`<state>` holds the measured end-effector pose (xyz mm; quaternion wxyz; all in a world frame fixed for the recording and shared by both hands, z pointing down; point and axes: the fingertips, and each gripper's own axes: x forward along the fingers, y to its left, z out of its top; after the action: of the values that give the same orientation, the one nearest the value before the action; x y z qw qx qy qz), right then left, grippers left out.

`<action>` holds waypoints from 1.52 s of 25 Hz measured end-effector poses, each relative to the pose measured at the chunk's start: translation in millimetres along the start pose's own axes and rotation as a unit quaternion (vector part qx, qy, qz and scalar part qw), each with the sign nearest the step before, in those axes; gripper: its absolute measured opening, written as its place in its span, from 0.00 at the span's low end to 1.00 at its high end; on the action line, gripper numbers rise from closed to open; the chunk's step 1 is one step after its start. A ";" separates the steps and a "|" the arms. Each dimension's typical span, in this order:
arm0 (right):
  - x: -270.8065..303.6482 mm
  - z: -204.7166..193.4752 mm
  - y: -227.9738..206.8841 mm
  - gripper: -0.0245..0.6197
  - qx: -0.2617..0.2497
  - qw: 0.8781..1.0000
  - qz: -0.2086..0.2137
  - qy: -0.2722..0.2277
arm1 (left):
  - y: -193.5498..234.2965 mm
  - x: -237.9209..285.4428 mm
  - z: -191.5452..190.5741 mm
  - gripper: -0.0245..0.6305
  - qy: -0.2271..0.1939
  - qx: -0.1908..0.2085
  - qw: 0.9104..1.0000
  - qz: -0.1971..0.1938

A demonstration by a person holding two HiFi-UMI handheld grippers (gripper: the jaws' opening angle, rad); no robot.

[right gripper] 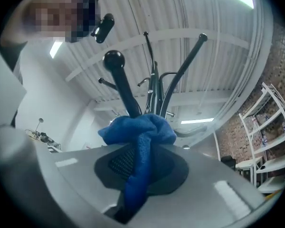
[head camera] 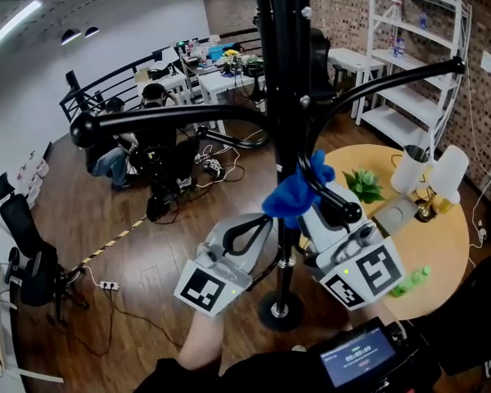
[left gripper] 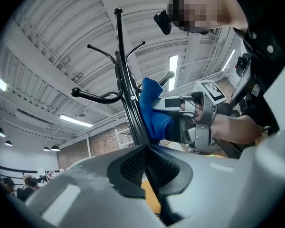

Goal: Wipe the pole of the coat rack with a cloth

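Cannot see the top of the coat rack's pole (head camera: 288, 97) in the head view: cut off at the upper edge. Hidden too is the stretch behind the blue cloth (head camera: 295, 191), and, behind both gripper bodies, much of the lower shaft down to the round base (head camera: 280, 309). Hard to make out more at the far desks than seated people (head camera: 114, 150) and clutter.

Round about: to the right, a round wooden worktop (head camera: 446, 244) with a green plant (head camera: 367, 185) and two white cylinders (head camera: 410, 170). Behind it, white shelving (head camera: 413, 64) against brick. At far left, a black office chair (head camera: 20, 236) on the wood floor. Across the view, the rack's curved black arms (head camera: 172, 119).

On the left gripper (left gripper: 146, 152), fingers closed on the pole itself, below the cloth. On the right gripper (right gripper: 141, 151), fingers clamped on the cloth, bunched above the tips and trailing down between them. Cloth pressed against the pole, just above the left gripper.
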<state>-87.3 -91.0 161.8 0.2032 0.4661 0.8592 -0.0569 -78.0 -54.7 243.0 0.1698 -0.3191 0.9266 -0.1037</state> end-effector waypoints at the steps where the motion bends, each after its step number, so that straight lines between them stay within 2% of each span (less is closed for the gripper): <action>1: 3.0 3.4 0.1 0.12 -0.002 1.000 0.001 -0.001 | 1.0 -0.4 3.9 0.04 -0.003 0.003 1.000 0.000; 6: -1.3 -0.4 4.7 0.12 -0.009 1.000 -0.007 -0.015 | 7.2 -5.2 10.3 0.04 -0.006 0.005 1.000 0.004; 8: -9.4 -15.0 8.1 0.12 -0.005 1.000 -0.010 -0.002 | 9.6 -9.1 6.8 0.04 -0.001 -0.001 1.000 0.009; 15: -51.6 -126.0 10.9 0.12 0.029 0.996 -0.030 0.080 | 7.6 -9.4 -26.2 0.04 0.028 -0.023 0.999 0.010; 20: -78.8 -207.1 17.7 0.12 0.024 0.987 -0.026 0.156 | -1.5 -9.0 -44.9 0.04 0.040 -0.039 0.998 -0.001; 26: -112.3 -267.3 20.2 0.12 0.035 0.975 -0.047 0.217 | -9.4 -11.6 -65.6 0.04 0.061 -0.057 0.996 -0.015; 29: -116.8 -275.4 20.0 0.12 0.038 0.970 -0.053 0.233 | -6.7 -12.6 -69.0 0.04 0.061 -0.063 0.996 -0.018; 32: -112.6 -266.3 21.7 0.12 0.036 0.969 -0.050 0.237 | -9.1 -12.1 -67.6 0.04 0.057 -0.063 0.996 -0.022; 35: -98.6 -230.2 21.6 0.12 0.037 0.978 -0.053 0.198 | -12.0 -10.3 -63.0 0.04 0.052 -0.060 0.996 -0.027; 38: -76.0 -176.0 15.7 0.12 0.041 0.987 -0.051 0.144 | -13.0 -7.7 -51.9 0.04 0.040 -0.050 0.997 -0.031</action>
<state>-89.8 -90.8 354.1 0.0550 0.4326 0.8992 -0.0346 -84.8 -55.6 296.6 0.1132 -0.3510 0.9265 -0.0746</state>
